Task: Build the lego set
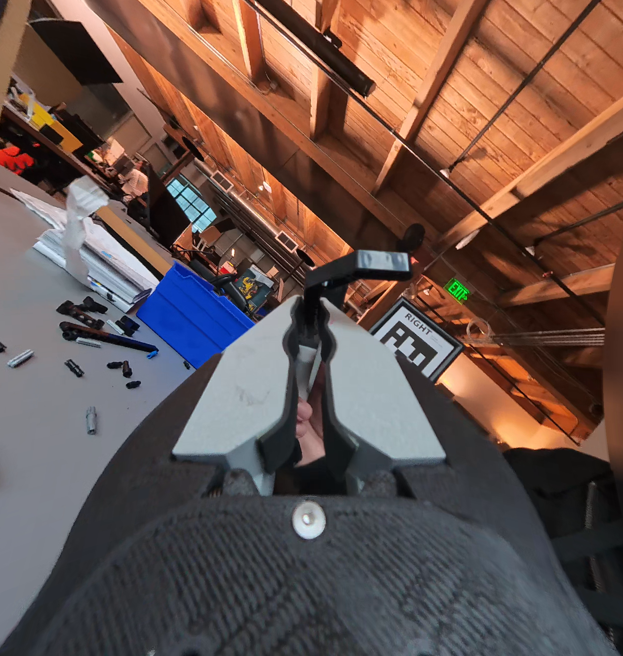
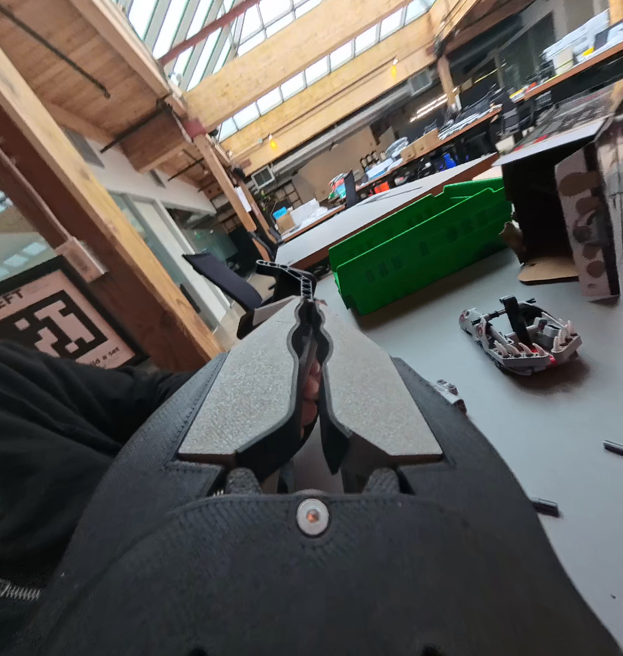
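Note:
My left gripper (image 1: pixel 310 314) is shut on a thin black pin that carries a black bent beam (image 1: pixel 363 268), held up in the air above the grey table (image 1: pixel 37 408). My right gripper (image 2: pixel 310 308) is shut on the end of a black bent beam with holes (image 2: pixel 290 277), also held in the air. I cannot tell whether it is the same beam. The right gripper's marker plate (image 1: pixel 418 340) shows just beyond the left one's tip. A partly built grey and white model with white teeth (image 2: pixel 519 337) lies on the table (image 2: pixel 427 390) to the right.
Several loose black and grey pins and beams (image 1: pixel 90 330) lie on the table at left, by a blue bin (image 1: pixel 196 319) and a stack of booklets (image 1: pixel 100 262). Green bins (image 2: pixel 420 248) and a cardboard box (image 2: pixel 569 220) stand behind the model. More loose pieces (image 2: pixel 622 451) lie at right. Less than 4 cm separates the two grippers' tips.

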`<move>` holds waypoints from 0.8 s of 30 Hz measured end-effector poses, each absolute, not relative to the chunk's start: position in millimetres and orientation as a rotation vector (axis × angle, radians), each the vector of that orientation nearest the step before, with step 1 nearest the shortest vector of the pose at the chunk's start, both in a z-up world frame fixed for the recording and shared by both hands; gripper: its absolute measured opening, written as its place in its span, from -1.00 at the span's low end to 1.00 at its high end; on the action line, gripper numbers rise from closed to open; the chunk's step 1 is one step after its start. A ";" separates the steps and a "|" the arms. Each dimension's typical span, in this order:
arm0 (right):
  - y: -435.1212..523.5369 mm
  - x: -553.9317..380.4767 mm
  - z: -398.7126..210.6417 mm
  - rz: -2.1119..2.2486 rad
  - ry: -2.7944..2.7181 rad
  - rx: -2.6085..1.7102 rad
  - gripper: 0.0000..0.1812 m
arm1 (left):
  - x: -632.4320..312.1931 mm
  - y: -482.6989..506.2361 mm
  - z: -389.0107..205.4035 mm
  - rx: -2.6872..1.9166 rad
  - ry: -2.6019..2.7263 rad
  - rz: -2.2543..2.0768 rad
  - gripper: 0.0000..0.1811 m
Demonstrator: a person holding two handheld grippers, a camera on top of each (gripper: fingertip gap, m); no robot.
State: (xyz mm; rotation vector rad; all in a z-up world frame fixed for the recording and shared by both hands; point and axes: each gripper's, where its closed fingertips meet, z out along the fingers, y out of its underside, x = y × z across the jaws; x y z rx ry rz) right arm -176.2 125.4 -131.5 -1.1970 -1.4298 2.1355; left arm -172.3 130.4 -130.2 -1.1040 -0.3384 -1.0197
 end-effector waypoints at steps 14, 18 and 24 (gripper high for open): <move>125.1 -182.9 -119.0 2.215 -1.399 -1.215 -1.00 | -176.0 127.7 -123.5 -1.144 -0.328 -0.983 -0.96; 128.6 -177.1 -122.3 2.168 -1.530 -1.167 -1.00 | -170.2 131.8 -125.6 -1.173 -0.303 -0.979 -0.94; 129.9 -177.6 -132.2 2.001 -1.614 -1.150 -1.00 | -171.5 135.5 -132.7 -1.170 -0.335 -1.030 -0.95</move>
